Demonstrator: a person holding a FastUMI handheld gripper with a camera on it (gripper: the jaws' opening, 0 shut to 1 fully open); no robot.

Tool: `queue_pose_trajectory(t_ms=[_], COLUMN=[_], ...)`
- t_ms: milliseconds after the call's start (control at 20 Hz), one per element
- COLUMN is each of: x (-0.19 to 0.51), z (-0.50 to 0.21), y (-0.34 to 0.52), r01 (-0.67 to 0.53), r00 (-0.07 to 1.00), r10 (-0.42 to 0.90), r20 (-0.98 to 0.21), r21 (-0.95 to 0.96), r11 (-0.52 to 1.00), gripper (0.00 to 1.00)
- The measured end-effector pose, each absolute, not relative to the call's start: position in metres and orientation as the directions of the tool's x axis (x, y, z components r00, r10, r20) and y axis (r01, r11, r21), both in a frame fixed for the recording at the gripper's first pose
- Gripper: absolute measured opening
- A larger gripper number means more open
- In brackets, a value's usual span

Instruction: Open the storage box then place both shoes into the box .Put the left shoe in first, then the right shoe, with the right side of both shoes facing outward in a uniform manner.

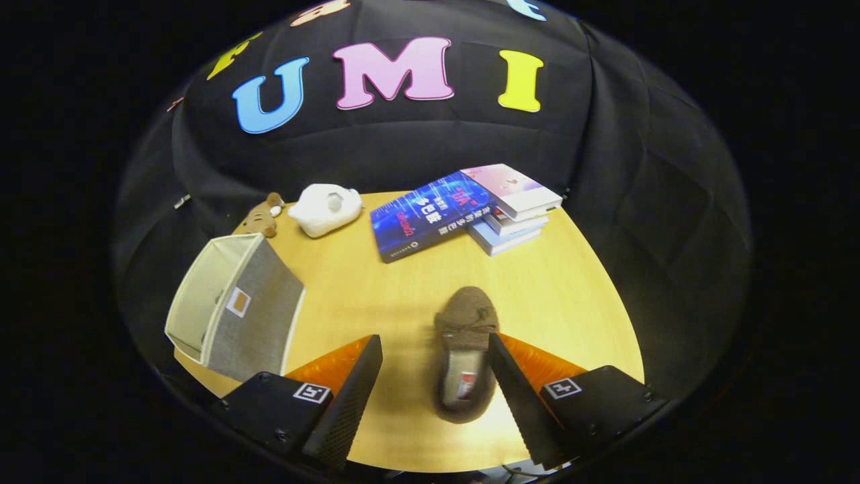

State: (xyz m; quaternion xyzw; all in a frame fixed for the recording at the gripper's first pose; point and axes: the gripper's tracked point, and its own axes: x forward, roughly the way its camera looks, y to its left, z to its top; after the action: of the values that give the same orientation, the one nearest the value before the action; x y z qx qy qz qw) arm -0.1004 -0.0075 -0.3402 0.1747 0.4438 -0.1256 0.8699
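A brown slipper-style shoe (465, 353) lies on the wooden table (551, 289), toe pointing away from me, heel toward me. It sits between my fingers, close against the right finger, with a wide gap to the left one. My gripper (435, 349) is open and hovers above the shoe; neither finger presses on it. The grey fabric storage box (235, 309) stands to the left of the left finger with its open mouth showing a pale lining and nothing visible inside.
Beyond the shoe, a blue book (430, 215) leans on a stack of books (514, 208) at the table's far side. A white plush toy (326, 208) and a small brown plush toy (261, 216) sit at the far left, behind the box.
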Motion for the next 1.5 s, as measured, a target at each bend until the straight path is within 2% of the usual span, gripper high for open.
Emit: queue_pose_trajectory(t_ms=[350, 550, 750, 800, 950, 1050, 1100, 1200, 1300, 1500], x=[-0.137, -0.136, -0.12, -0.117, -0.113, -0.112, -0.112, -0.113, -0.111, -0.115], z=[-0.41, -0.44, -0.458, -0.462, -0.476, -0.481, -0.483, -0.48, -0.484, -0.469], y=[-0.043, -0.05, -0.056, -0.055, -0.056, -0.054, -0.05, -0.049, -0.048, -0.046], r01=[0.356, 0.359, 0.363, 0.359, 0.347, 0.34, 0.341, 0.354, 0.352, 0.406], r00=[0.469, 0.44, 0.442, 0.441, 0.42, 0.411, 0.407, 0.407, 0.412, 0.418], r10=[-0.103, -0.095, -0.083, -0.078, -0.072, -0.073, -0.06, -0.06, -0.053, -0.032], r20=[-0.877, -0.893, -0.893, -0.894, -0.904, -0.909, -0.911, -0.912, -0.91, -0.908], r21=[0.08, 0.078, 0.094, 0.096, 0.087, 0.079, 0.09, 0.097, 0.105, 0.155], r11=[0.931, 0.93, 0.927, 0.928, 0.934, 0.937, 0.936, 0.93, 0.93, 0.901], gripper=[0.99, 0.94, 0.83, 0.76, 0.73, 0.58, 0.46, 0.11, 0.05, 0.05])
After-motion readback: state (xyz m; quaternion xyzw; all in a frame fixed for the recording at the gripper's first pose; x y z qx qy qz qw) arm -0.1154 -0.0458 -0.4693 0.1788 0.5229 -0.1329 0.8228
